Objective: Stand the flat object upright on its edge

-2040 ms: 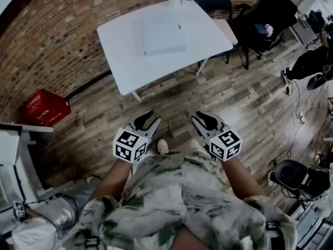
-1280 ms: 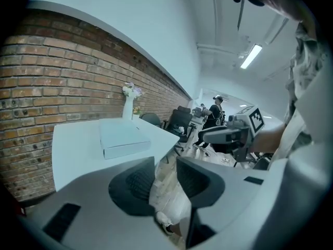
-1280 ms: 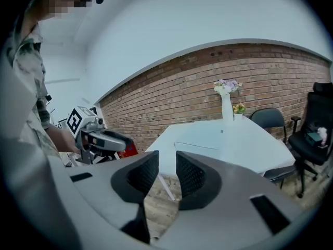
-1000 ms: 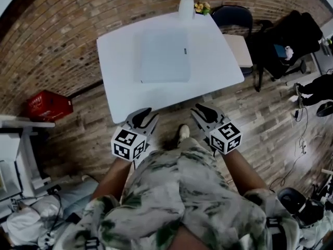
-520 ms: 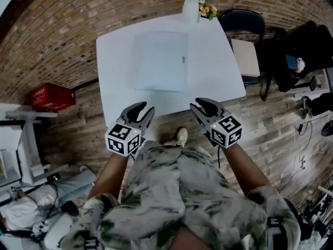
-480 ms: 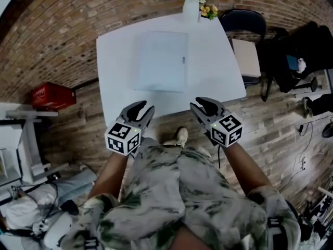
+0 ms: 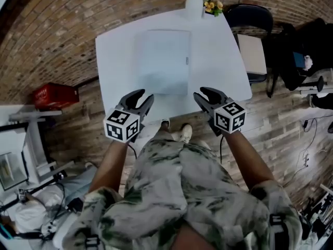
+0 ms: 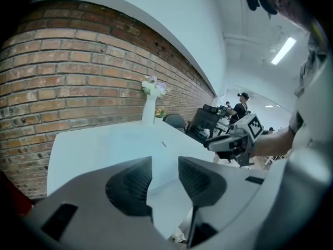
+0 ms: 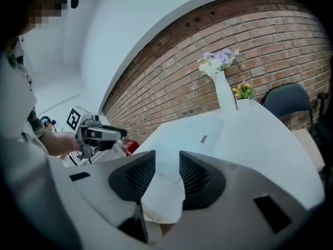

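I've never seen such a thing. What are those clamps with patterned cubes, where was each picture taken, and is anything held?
No robot: a person holds a left gripper and a right gripper, one per hand; the patterned cubes are part of them. One camera sits on the person's head, looking down; the other two ride on the grippers, looking along their jaws. On the white table lies a flat white object, with a vase of flowers at the far edge. Both pairs of jaws have just been opening, with nothing between them.
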### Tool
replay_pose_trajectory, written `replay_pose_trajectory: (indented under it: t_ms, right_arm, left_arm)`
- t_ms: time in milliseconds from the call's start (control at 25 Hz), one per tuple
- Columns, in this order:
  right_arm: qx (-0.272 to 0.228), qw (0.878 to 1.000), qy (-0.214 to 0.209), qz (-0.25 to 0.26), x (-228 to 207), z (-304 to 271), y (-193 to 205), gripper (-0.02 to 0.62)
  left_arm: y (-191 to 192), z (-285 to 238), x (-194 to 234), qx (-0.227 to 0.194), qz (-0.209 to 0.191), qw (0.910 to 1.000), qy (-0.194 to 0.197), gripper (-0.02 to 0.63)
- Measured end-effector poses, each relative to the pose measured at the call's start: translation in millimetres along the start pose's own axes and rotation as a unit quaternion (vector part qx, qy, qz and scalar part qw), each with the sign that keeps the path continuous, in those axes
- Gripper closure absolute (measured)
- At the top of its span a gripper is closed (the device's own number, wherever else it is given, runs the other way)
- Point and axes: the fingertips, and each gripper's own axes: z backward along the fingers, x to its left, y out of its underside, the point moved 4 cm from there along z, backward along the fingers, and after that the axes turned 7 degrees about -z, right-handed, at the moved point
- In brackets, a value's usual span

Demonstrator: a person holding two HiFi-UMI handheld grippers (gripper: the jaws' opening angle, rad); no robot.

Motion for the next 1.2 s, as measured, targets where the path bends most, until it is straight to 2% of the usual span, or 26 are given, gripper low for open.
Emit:
replay_pose_trajectory:
  t_ms: [280,600,1000,1200]
  right_arm:
    - [0.008,0.999,0.025,-0.039,-27,-34,-19,0.429]
    - [0.021,0.996,0.048,-0.069,-51,-77,-26,0.419]
    - [0.057,0.990,0.071,-0.109,-87,-123,-25,0.400]
    - [0.072,0.984,0.076,-0.143,-102,-138,-22,0.385]
  left_arm:
    - [-10,-22,53,0.008,0.009,0.9999,0.011,0.446]
    - [-3,-49,103,0.029,0.024,0.9991,0.018,0.439]
    - [18,-87,156,0.069,0.056,0.9959,0.016,0.419]
    - [29,-103,177,0.081,0.088,0.9926,0.023,0.410]
